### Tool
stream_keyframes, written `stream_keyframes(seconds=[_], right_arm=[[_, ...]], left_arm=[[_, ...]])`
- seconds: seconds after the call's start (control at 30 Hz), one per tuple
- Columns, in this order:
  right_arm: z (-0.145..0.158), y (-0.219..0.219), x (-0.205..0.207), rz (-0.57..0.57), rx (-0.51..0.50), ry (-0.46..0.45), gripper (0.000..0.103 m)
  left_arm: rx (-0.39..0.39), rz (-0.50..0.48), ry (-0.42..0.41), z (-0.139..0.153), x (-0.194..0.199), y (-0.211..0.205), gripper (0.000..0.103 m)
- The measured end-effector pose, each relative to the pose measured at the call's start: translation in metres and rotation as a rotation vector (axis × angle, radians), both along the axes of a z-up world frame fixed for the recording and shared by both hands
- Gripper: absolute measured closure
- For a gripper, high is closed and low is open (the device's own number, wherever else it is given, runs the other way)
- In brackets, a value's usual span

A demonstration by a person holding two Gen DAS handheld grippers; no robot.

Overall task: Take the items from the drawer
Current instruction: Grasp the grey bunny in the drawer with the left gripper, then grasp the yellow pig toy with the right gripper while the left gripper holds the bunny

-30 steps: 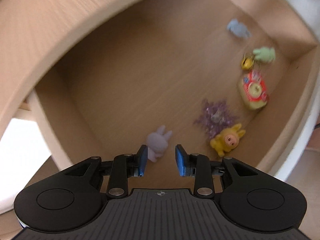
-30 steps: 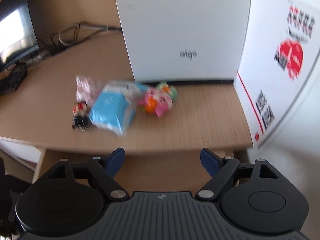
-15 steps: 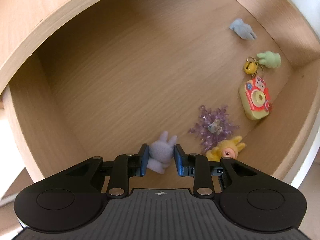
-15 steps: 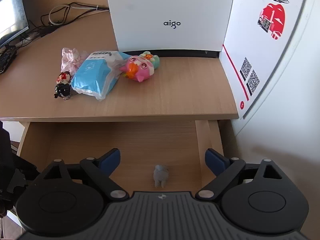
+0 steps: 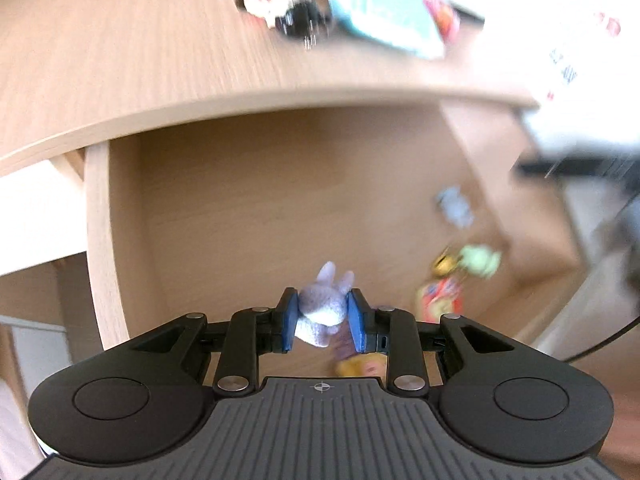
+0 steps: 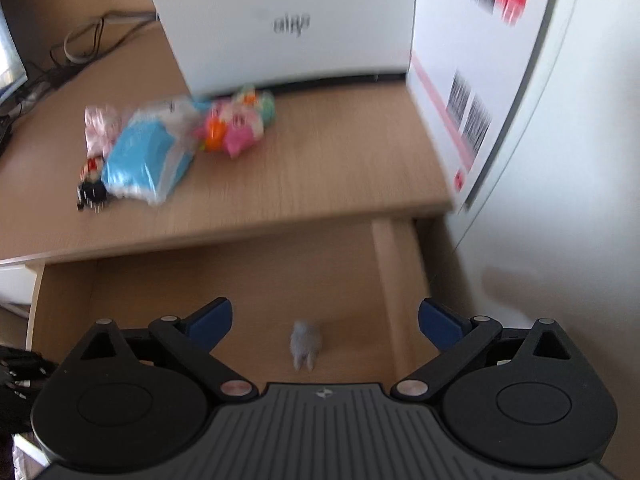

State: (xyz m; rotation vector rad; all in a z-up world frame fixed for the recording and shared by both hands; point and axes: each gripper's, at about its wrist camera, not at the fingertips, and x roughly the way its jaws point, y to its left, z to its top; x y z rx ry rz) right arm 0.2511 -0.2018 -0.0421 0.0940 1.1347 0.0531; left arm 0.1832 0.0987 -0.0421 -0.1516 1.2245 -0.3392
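Left hand-held gripper (image 5: pixel 323 322) pinches a lilac rabbit toy (image 5: pixel 322 309) between its blue pads, lifted above the open drawer (image 5: pixel 248 200). At 3 o'clock from the rabbit lie a green toy (image 5: pixel 480 261) and a red-and-yellow toy (image 5: pixel 440 300); at 1 o'clock, a small grey toy (image 5: pixel 454 206). Blurred things sit on the tabletop (image 5: pixel 120 48) at 12 o'clock.

Right hand-held gripper (image 6: pixel 325 318), its jaws just spread wide with nothing gripped, hangs over the drawer (image 6: pixel 248 276); the grey toy (image 6: pixel 306 343) lies on the drawer floor below the gap. On the tabletop (image 6: pixel 320 168), at 11 o'clock, lie a blue packet (image 6: pixel 144 158) and a pink toy (image 6: pixel 236 128), before a white box (image 6: pixel 288 20).
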Motion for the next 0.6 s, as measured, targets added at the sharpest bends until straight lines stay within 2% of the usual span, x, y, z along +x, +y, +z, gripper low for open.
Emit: stream_keyframes(seconds=[0.1,0.2,0.27,0.47,0.6], right_arm=[[-0.021,0.014,0.001,0.044,-0.027,0.075,0.003],[-0.040,0.030,0.006,0.095,-0.027,0.133,0.003],[-0.047,0.038,0.008,0.114,-0.007,0.171,0.004],[-0.052,0.068,0.002,0.190,0.058,0.233,0.009],[-0.059,0.092,-0.005,0.244,0.143,0.334,0.014]], left_arm=[[-0.047,0.050,-0.011,0.010,-0.005,0.006,0.073],[-0.056,0.076,-0.022,0.015,-0.014,0.010,0.073],[-0.059,0.095,-0.031,0.014,-0.012,0.003,0.073],[-0.067,0.182,-0.045,0.019,-0.019,0.026,0.073],[-0.047,0.230,-0.055,0.018,-0.020,0.042,0.073]])
